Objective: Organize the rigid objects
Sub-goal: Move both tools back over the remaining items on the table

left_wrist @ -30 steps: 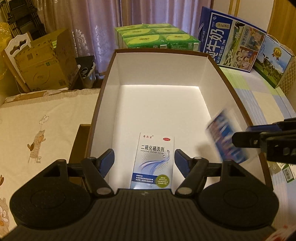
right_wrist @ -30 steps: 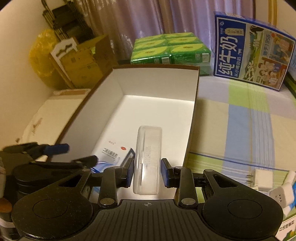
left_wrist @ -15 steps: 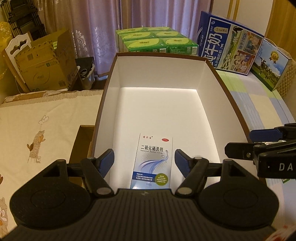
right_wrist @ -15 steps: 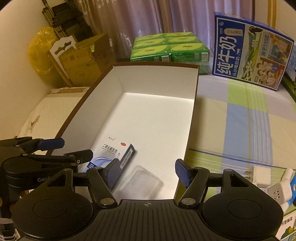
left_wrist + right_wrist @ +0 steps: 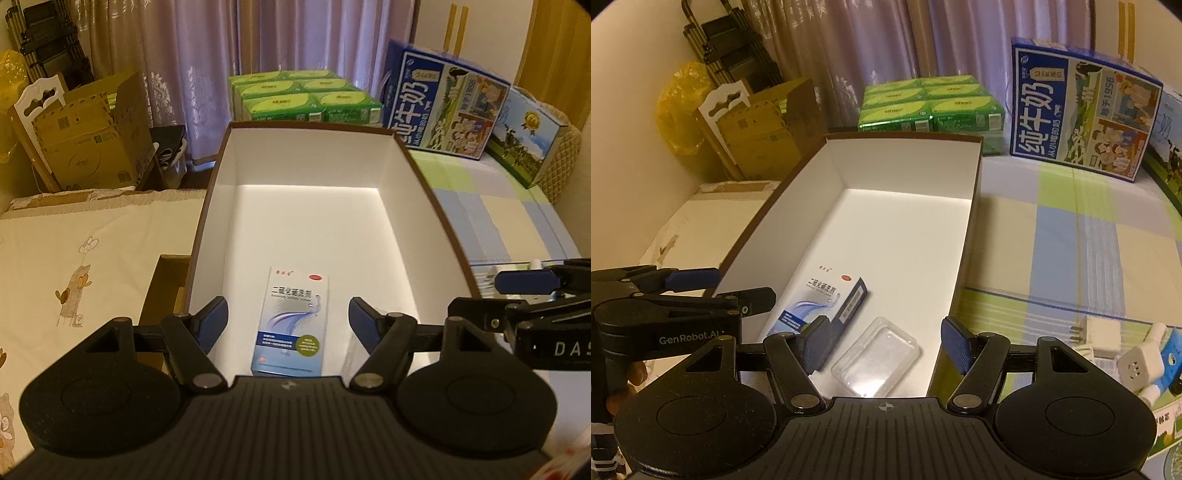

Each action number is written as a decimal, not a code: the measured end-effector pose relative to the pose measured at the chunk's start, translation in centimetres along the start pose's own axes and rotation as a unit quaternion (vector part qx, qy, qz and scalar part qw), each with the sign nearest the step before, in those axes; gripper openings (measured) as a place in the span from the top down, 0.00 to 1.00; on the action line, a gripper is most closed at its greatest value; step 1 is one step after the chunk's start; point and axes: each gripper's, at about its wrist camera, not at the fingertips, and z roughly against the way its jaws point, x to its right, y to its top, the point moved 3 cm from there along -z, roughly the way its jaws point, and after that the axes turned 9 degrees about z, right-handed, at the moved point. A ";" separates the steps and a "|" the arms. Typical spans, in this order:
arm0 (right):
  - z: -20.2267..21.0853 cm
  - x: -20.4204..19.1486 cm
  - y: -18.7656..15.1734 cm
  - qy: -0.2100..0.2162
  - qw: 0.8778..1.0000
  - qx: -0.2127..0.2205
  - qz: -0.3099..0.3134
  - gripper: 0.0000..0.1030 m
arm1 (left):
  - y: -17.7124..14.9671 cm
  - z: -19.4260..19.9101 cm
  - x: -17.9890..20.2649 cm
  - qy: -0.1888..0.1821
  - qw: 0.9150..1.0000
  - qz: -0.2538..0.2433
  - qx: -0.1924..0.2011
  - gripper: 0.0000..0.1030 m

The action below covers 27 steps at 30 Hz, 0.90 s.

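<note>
Two items already lie in the open box (image 5: 971,221), both at its near end: a blue-and-white carton (image 5: 823,306) and a clear plastic case (image 5: 877,356). Taking the box as my landmark, what remains to sort lies outside its right wall, on the striped bedcover (image 5: 1071,240): a white plug adapter (image 5: 1102,332) close to that wall's near end, and a white socket cube (image 5: 1137,363) just beyond it, further from the box.

My right gripper (image 5: 886,343) hangs over the box's near right corner with its jaws spread and nothing between them; the clear case sits on the box floor beneath them, untouched. My left gripper (image 5: 288,319) is likewise released and empty, poised over the box's near end with the carton lying on the floor between its fingers, its long axis running up the length of the box.

The relation I care about: the loose pieces lie to the right of the box, so the right hand is plainly the nearer one; the left would have to cross the whole box. I judge the adapter the natural next pick. Its prongs point toward the box wall, so I'd close across its short sides. I cannot make out what the blue item under the socket cube is.
</note>
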 end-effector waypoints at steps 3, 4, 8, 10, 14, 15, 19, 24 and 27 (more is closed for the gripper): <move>1.3 0.2 -0.6 -0.001 1.000 0.014 -0.006 0.38 | -0.2 1.1 0.8 -0.011 1.000 -0.003 0.004 0.33; 1.8 0.3 -0.8 0.000 1.000 0.017 -0.009 0.38 | -0.4 1.5 1.0 -0.015 1.000 -0.005 0.006 0.33; 3.6 1.2 -2.0 -0.003 0.999 0.031 -0.028 0.38 | -1.0 2.8 2.4 -0.032 0.999 -0.015 0.013 0.33; 4.6 1.8 -2.7 -0.003 0.998 0.038 -0.040 0.38 | -1.4 3.5 3.2 -0.038 0.999 -0.019 0.014 0.33; 6.5 3.2 -4.0 -0.001 0.997 0.050 -0.064 0.37 | -2.3 4.6 4.7 -0.053 0.998 -0.027 0.013 0.33; 7.0 3.6 -4.3 -0.002 0.996 0.052 -0.069 0.36 | -2.7 4.9 5.2 -0.058 0.998 -0.031 0.013 0.32; 9.0 5.5 -5.8 -0.011 0.995 0.058 -0.081 0.33 | -3.9 5.6 7.1 -0.068 0.997 -0.041 0.008 0.31; 11.2 8.3 -7.8 -0.013 0.995 0.045 -0.093 0.32 | -5.6 6.1 10.7 -0.092 0.994 -0.057 -0.008 0.31; 12.2 10.0 -8.9 -0.010 0.994 0.036 -0.099 0.32 | -6.6 6.3 13.4 -0.112 0.991 -0.074 -0.017 0.31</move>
